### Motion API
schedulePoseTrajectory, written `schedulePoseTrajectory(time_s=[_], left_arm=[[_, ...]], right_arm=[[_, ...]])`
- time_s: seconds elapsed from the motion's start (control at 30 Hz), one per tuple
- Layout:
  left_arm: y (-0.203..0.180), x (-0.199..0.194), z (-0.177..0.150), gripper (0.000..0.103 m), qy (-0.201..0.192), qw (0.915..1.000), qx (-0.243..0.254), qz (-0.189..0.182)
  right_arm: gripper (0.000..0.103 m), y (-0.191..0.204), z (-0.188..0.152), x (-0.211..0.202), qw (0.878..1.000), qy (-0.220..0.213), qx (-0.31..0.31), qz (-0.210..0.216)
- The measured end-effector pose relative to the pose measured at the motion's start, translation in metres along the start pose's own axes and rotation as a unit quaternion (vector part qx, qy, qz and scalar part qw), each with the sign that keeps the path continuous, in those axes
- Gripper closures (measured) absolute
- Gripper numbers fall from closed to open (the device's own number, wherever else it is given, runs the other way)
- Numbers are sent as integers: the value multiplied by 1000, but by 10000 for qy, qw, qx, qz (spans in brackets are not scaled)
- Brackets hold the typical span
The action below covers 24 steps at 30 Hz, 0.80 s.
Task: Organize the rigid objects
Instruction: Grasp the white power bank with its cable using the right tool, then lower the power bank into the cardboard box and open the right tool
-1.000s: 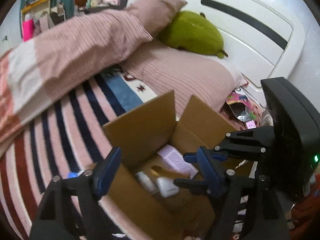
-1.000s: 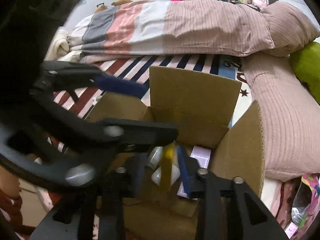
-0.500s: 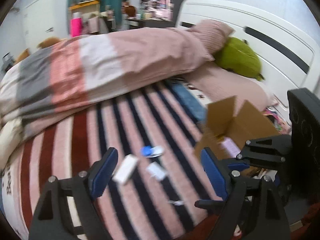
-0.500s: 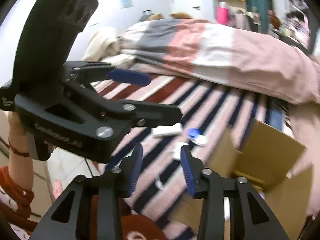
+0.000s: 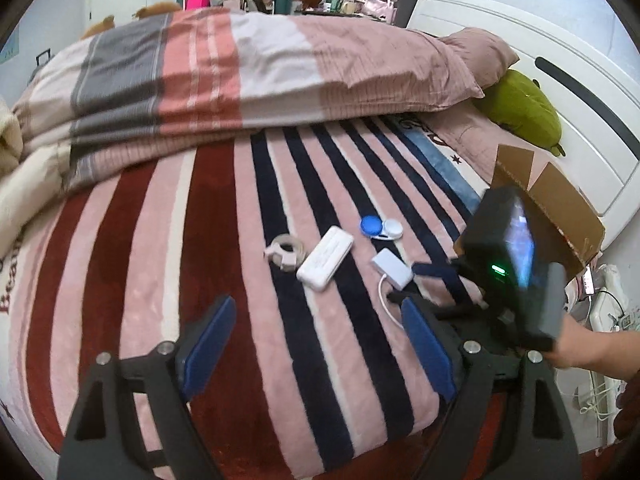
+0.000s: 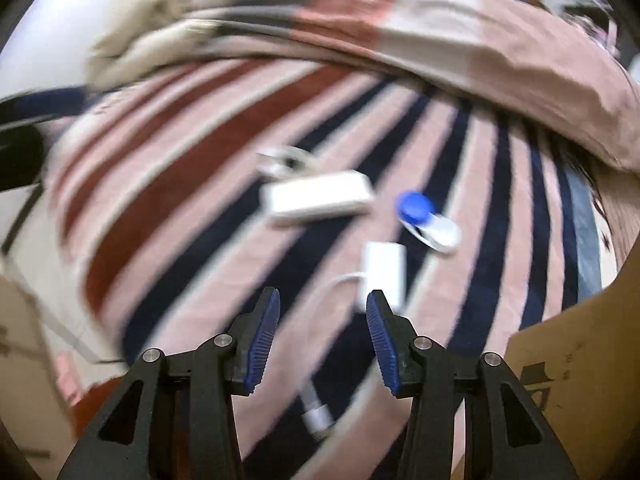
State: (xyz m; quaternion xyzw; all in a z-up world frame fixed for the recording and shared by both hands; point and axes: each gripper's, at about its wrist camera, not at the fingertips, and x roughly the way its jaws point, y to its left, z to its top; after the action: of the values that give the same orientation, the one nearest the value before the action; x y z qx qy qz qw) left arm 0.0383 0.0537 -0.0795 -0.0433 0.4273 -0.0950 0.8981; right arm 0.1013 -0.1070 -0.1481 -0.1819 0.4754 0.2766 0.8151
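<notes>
Altogether four items (image 5: 325,258), one box (image 5: 560,200).

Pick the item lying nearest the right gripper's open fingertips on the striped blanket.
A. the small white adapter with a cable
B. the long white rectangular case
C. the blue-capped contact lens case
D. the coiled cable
A: the small white adapter with a cable lies just ahead of the right gripper, whose jaws stand open and empty.

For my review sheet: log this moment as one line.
left gripper: open, empty | right gripper: open, nearing white adapter | power bank, lens case on blanket | box right
</notes>
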Motion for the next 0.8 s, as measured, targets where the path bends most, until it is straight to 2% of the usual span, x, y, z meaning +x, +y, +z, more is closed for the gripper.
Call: schedulePoseTrajectory(time_s=[0.07, 0.2, 0.27, 0.37, 0.5, 0.63, 0.7, 0.77, 0.8], left_arm=[[2, 2, -4, 20, 20, 10000, -39, -38], [1, 3, -6, 20, 41, 10000, -41, -18], [1, 3, -6, 20, 46, 10000, -43, -24], [-3, 1, -6, 20, 33, 9999, -42, -87], [-10, -3, 1, 20, 9, 9996, -16, -276], [-23, -9, 14, 21, -55, 9979, -29, -640], [-30, -11, 21, 28, -89, 9963, -58, -852], [-37, -14, 32, 50, -89, 9937, -106, -1115], [-40, -15, 37, 55, -91, 9926, -112, -1206]], right_arm=[[62, -15, -2, 21, 9993, 107, 102, -356], [63, -29, 0, 37, 9994, 88, 198, -285], [79, -30, 0, 38, 9995, 8, 86, -313], [79, -25, 2, 37, 9993, -56, -52, -355], [79, -8, 2, 7, 9995, -252, -130, 118], [79, 10, 7, -46, 9948, -643, -319, 726], [79, 17, 10, -72, 9909, -843, -390, 977], [79, 20, 15, -95, 9866, -1034, -491, 1162], [79, 21, 18, -104, 9847, -1111, -530, 1231]])
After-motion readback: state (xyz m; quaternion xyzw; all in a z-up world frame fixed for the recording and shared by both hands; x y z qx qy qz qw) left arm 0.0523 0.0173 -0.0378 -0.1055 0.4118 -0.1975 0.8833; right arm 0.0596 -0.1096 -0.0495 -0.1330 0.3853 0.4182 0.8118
